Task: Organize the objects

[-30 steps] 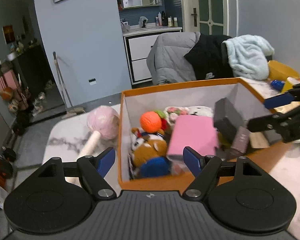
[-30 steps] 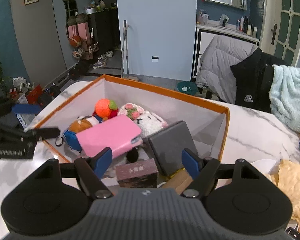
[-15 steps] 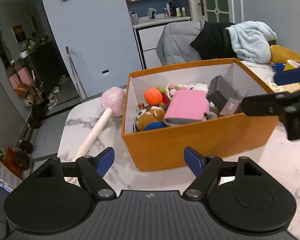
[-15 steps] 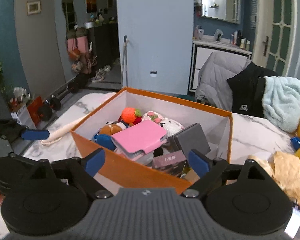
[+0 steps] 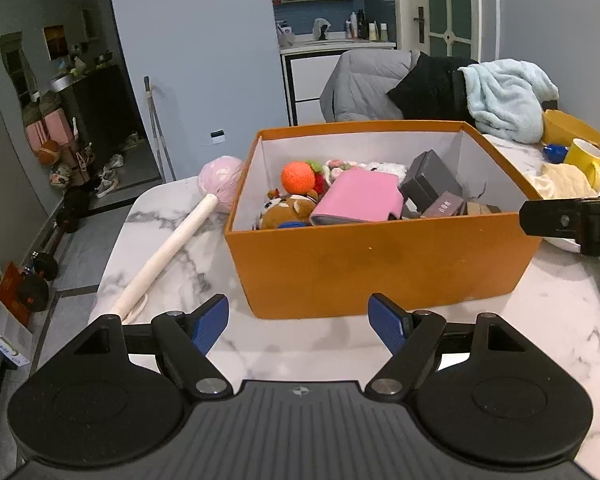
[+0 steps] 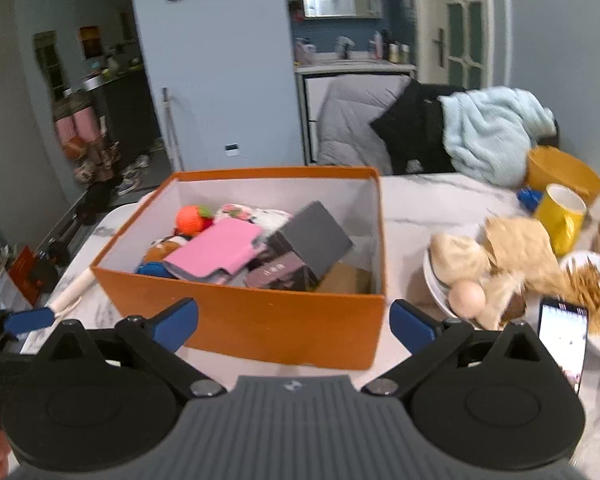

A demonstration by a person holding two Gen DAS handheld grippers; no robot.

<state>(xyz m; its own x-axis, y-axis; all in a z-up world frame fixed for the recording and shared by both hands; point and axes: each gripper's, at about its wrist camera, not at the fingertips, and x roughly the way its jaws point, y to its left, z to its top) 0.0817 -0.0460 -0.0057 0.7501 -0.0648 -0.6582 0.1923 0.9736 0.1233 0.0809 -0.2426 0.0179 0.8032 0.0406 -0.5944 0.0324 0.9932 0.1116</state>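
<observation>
Tongs status: the left tongs (image 5: 298, 324) stand wide apart with nothing between the blue pads, hovering over bare marble just short of the orange box's near wall. The right tongs (image 6: 294, 326) are also spread wide, their jaws having just been opening, and hold nothing; the box's near wall shows in the gap between the pads without touching them.

The orange box (image 5: 380, 264) sits open-topped on the marble surface (image 5: 300, 344), white inside. It contains a pink wallet (image 5: 358, 196) lying tilted on top, a dark grey box (image 5: 430, 180) leaning against the right side, a small mauve box (image 5: 444, 205) beside it, an orange knitted ball (image 5: 298, 176), a brown plush toy (image 5: 286, 214) and a white flowered item at the back.

Left of the box, a pink-headed massage mallet (image 5: 172, 248) lies on the surface, its head just beside the box's left wall. Right of the box stand a yellow mug (image 6: 560, 212), a yellow bowl (image 6: 562, 170), a white bowl (image 6: 436, 284) with an egg and crumpled paper, and a phone (image 6: 562, 336) with lit screen. Jackets and a light blue blanket (image 5: 504, 96) are draped behind the surface.
</observation>
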